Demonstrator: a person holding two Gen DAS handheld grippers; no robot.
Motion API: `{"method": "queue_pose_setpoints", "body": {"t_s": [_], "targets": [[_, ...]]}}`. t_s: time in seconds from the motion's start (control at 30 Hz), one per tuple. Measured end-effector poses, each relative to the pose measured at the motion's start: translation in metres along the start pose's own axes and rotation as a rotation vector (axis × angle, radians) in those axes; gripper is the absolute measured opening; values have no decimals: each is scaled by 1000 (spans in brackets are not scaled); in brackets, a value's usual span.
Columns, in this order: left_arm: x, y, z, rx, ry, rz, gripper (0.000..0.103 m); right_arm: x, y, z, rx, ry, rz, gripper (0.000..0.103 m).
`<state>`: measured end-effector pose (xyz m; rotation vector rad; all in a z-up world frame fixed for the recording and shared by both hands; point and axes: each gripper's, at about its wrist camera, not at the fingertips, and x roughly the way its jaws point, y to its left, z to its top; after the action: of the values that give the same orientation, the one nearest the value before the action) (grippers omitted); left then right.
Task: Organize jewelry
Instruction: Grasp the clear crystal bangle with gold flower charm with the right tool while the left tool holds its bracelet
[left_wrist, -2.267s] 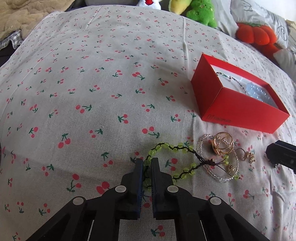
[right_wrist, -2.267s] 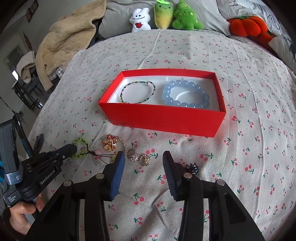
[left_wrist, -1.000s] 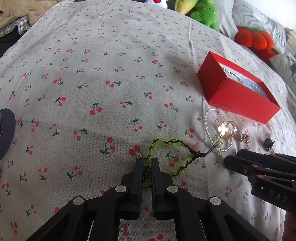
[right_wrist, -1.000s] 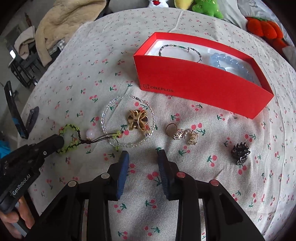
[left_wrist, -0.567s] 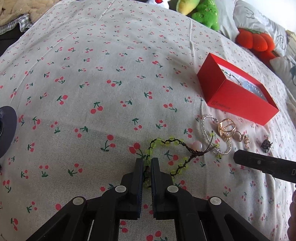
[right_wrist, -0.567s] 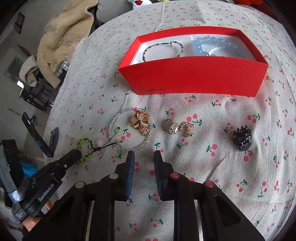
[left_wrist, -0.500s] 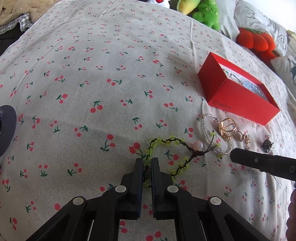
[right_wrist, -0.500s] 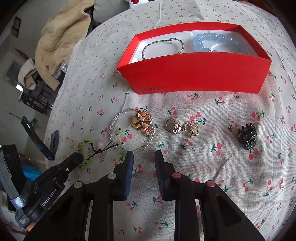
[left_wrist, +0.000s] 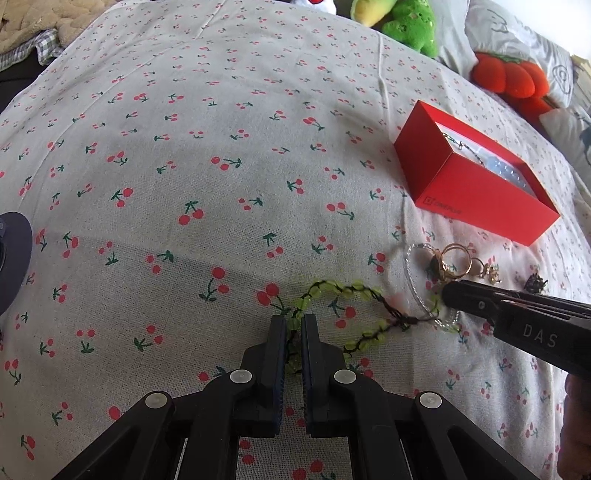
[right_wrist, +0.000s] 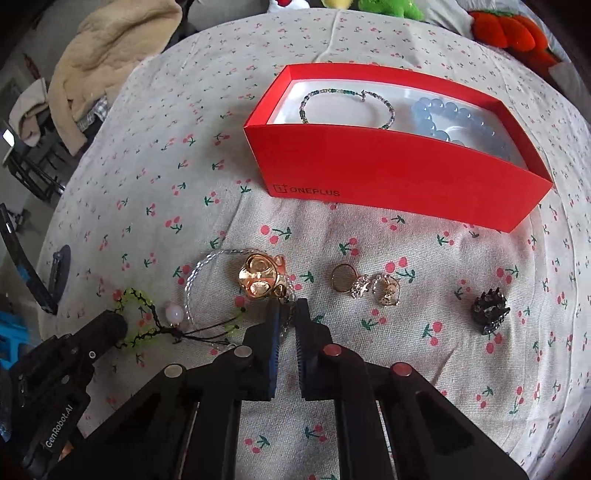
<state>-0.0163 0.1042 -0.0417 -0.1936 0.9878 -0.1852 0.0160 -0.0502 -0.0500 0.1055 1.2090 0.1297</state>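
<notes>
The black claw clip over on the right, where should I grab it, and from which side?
Pinch the black claw clip low across its narrow body, coming straight down from above. It lies alone on the cherry-print cloth, well to the right of the rings, so both flanks are free. Its spiky teeth seem to point up, so a side approach would likely catch on them.

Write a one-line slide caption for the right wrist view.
Right tool closes on the clear bead bracelet by the gold clip, below the red box holding two bracelets.
</notes>
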Motion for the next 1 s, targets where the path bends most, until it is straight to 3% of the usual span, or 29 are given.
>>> {"method": "queue_pose_setpoints", "body": {"t_s": [0.37,1.0], "targets": [[-10,-4,4,20,-8,-17,3,-19,-18,-10,-19,-9,65,4],[-49,-31,34,68,-64,-72,2,-89,-36,2,-4,-170,145,4]]}}
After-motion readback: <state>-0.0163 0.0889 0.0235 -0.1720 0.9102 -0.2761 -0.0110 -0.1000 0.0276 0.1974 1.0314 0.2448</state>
